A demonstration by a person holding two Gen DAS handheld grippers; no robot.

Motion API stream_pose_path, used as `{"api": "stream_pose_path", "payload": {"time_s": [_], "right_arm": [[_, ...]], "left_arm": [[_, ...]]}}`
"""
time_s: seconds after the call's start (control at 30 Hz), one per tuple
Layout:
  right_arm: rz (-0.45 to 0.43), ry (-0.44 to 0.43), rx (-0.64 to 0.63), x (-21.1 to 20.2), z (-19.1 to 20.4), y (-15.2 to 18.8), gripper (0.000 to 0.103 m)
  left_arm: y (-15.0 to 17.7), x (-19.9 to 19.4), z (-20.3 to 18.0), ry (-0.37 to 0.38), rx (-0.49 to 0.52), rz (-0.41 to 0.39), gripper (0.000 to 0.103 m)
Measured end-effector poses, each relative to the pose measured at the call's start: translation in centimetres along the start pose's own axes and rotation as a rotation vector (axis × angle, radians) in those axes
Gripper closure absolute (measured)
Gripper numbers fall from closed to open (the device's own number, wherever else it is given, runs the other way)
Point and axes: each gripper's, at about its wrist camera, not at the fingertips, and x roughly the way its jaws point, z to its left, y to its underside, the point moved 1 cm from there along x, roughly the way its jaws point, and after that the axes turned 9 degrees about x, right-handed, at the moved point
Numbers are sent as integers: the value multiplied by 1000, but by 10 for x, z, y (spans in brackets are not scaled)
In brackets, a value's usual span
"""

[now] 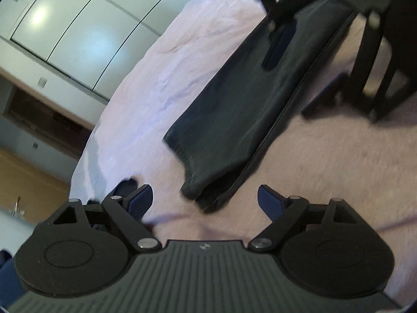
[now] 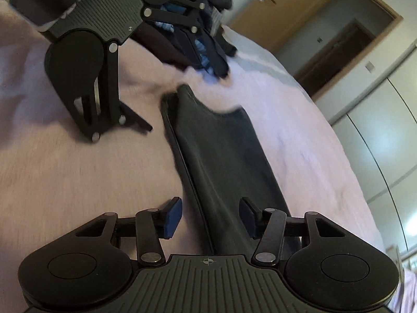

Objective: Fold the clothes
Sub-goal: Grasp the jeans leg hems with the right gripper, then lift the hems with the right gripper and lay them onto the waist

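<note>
A dark grey garment (image 1: 234, 109) lies folded into a long narrow strip on the pale pink bed cover (image 1: 325, 161). My left gripper (image 1: 206, 203) is open just short of one end of the strip, with nothing between its blue-padded fingers. In the right wrist view the same garment (image 2: 221, 156) runs away from my right gripper (image 2: 210, 216), which is open and straddles its near end, one finger over the cloth and one beside it. The right gripper (image 1: 288, 86) also shows at the far end in the left wrist view. The left gripper (image 2: 186, 99) appears open at the strip's far end.
A pile of dark and blue clothes (image 2: 206, 41) sits on the bed beyond the strip; its edge (image 1: 125, 185) shows beside my left fingers. White wardrobe doors (image 1: 78, 26) and a wooden door (image 2: 286, 7) stand past the bed edge (image 1: 88, 143).
</note>
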Motion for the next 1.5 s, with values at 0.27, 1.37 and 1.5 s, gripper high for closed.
{"api": "stream_pose_path", "payload": {"time_s": [0.27, 1.37, 1.5], "right_arm": [[-35, 4, -147, 51, 25, -39, 64], [-307, 248, 1961, -196, -212, 345, 99], [-269, 188, 1979, -211, -213, 353, 99]], "left_arm": [[20, -7, 14, -59, 4, 22, 16], [-190, -66, -56, 68, 226, -321, 17], [-214, -57, -69, 76, 296, -346, 17]]}}
